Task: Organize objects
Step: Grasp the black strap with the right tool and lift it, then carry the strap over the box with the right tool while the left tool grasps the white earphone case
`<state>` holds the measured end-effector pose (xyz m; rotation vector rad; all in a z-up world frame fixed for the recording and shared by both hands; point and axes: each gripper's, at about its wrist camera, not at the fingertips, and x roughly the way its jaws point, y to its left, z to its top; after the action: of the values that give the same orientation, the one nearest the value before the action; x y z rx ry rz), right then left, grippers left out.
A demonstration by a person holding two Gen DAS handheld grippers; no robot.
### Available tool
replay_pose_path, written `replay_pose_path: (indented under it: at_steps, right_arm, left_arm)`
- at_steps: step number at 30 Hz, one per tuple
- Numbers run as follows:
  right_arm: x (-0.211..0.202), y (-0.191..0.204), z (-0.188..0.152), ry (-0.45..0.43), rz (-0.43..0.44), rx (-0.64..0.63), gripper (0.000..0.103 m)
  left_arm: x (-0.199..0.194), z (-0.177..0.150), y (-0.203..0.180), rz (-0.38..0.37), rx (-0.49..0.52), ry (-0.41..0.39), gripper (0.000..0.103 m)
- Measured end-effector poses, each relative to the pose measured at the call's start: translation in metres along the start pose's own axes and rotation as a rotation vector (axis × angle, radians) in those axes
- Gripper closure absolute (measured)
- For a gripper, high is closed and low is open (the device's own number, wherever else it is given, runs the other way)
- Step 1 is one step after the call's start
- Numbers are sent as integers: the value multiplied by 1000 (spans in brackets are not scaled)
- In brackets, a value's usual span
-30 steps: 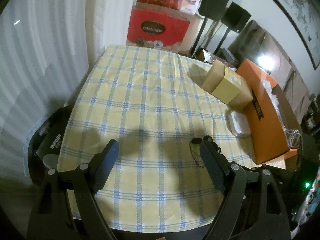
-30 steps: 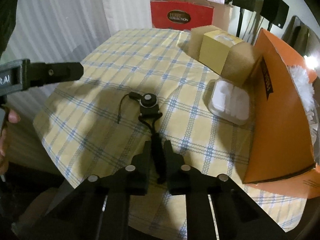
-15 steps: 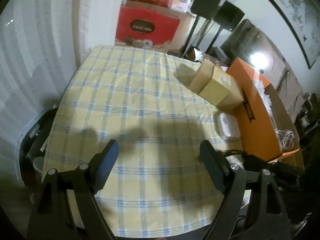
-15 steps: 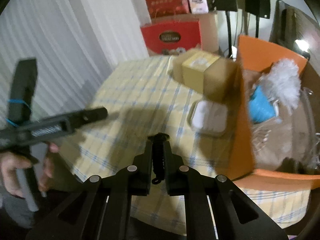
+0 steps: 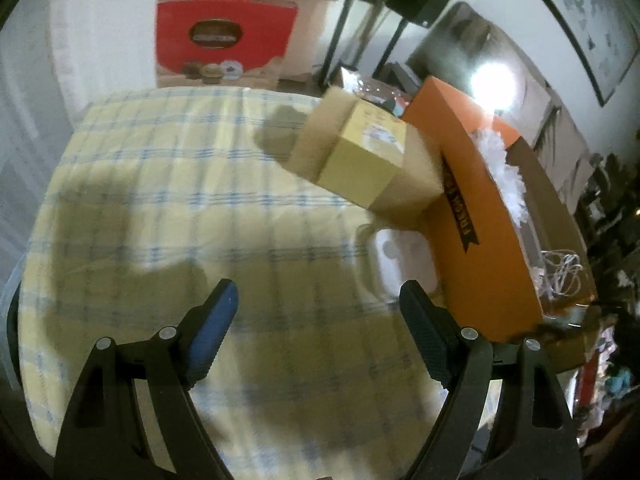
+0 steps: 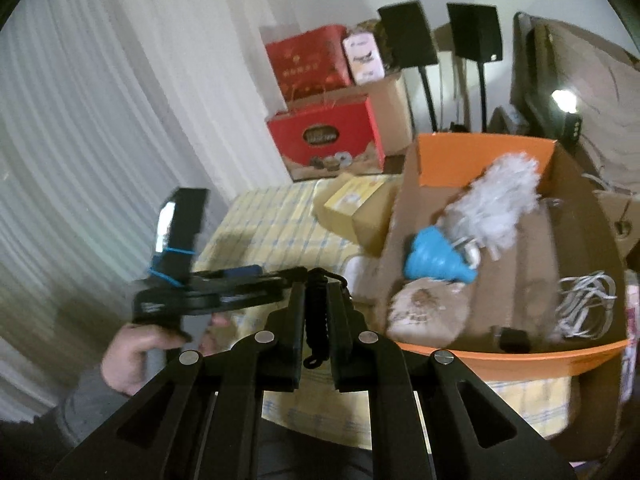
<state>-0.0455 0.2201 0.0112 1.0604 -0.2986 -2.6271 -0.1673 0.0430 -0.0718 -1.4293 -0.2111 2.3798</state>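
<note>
Now the right tongs (image 6: 316, 312) are pinching a black cord (image 6: 317, 320), a coiled, braided-looking strap with a small loop dangling at its lower end, and they are holding it up in the air just short of the orange box (image 6: 512, 356). The cord's upper end is curling over the tong tips; whatever hangs off it beyond that is hidden. Inside the cardboard-lined box a blue ribbed funnel (image 6: 434, 258) is lying on its side against a fluffy white duster (image 6: 496, 200), with a brownish crumpled bag (image 6: 428, 312) in front and a tangle of white cable (image 6: 584, 304) at the right.

The left tongs (image 5: 316, 308) are gaping wide and gripping nothing, hovering over the bench (image 5: 168, 200), which is wearing a soft yellow cloth with blue checks. In the right wrist view a hand (image 6: 140, 352) is wrapping around that gripper's handle, and a grey sleeve is trailing off the frame's edge.

Beside the orange box a clear, rounded plastic case (image 5: 400, 256) is lying flat, blurred by motion, and a tan carton with a pale yellow sleeve (image 5: 364, 160) is sitting behind it, touching the box. Red gift boxes (image 5: 224, 36) are stacking up beyond the bench.
</note>
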Motion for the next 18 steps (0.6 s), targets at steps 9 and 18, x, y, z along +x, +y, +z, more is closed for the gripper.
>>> replay_pose_path:
  at_steps: [9, 18]
  right_arm:
    - [-47, -23, 3, -59, -31, 31, 94]
    - [-64, -45, 0, -85, -47, 79, 94]
  left_arm:
    - [36, 10, -36, 7, 34, 18, 22]
    - [60, 10, -57, 15, 65, 45, 22]
